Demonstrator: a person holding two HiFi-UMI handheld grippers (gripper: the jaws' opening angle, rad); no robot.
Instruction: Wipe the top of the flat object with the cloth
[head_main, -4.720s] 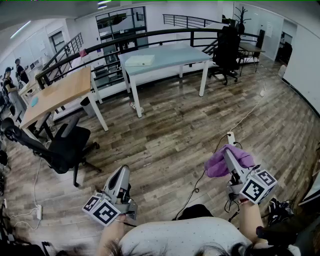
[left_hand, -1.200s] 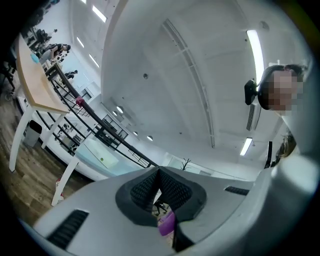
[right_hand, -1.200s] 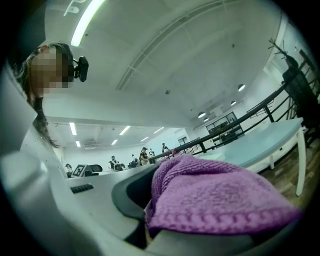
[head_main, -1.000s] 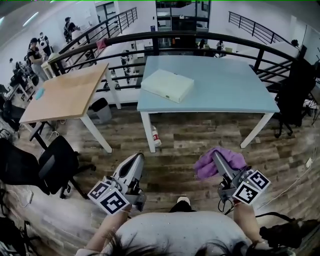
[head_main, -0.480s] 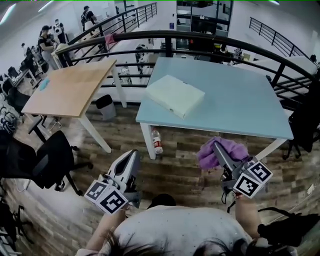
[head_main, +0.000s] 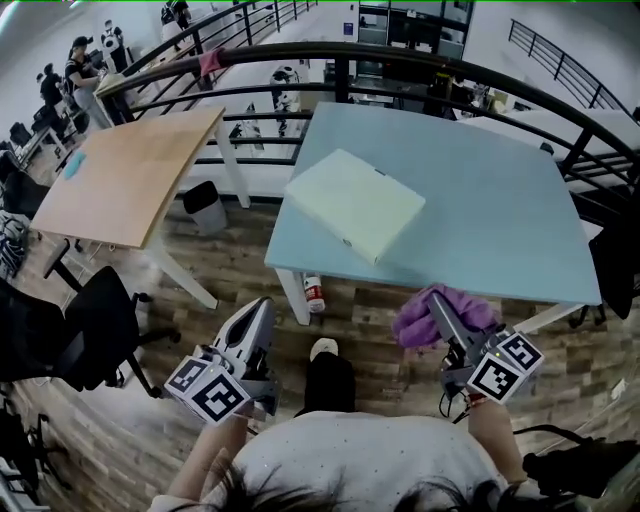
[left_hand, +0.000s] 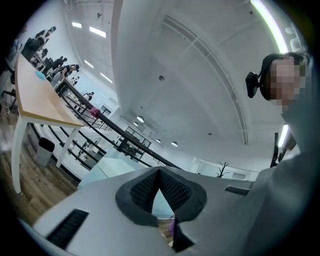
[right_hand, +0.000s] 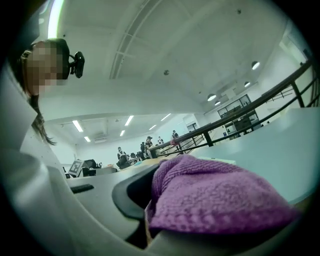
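Note:
A flat cream box lies on the pale blue table ahead of me, near its front left corner. My right gripper is shut on a purple cloth, bunched around its tip just before the table's front edge. In the right gripper view the purple cloth fills the space between the jaws. My left gripper hangs lower left over the wooden floor, shut with nothing in it. In the left gripper view its dark pads meet at the tip and point up toward the ceiling.
A wooden table stands to the left, with a black office chair before it. A bottle stands by the blue table's front leg. A black railing runs behind both tables. People stand at the far left.
I have come closer to the blue table: the cream box and table edge now sit nearer and larger. Both grippers keep their places before me, the cloth still held.

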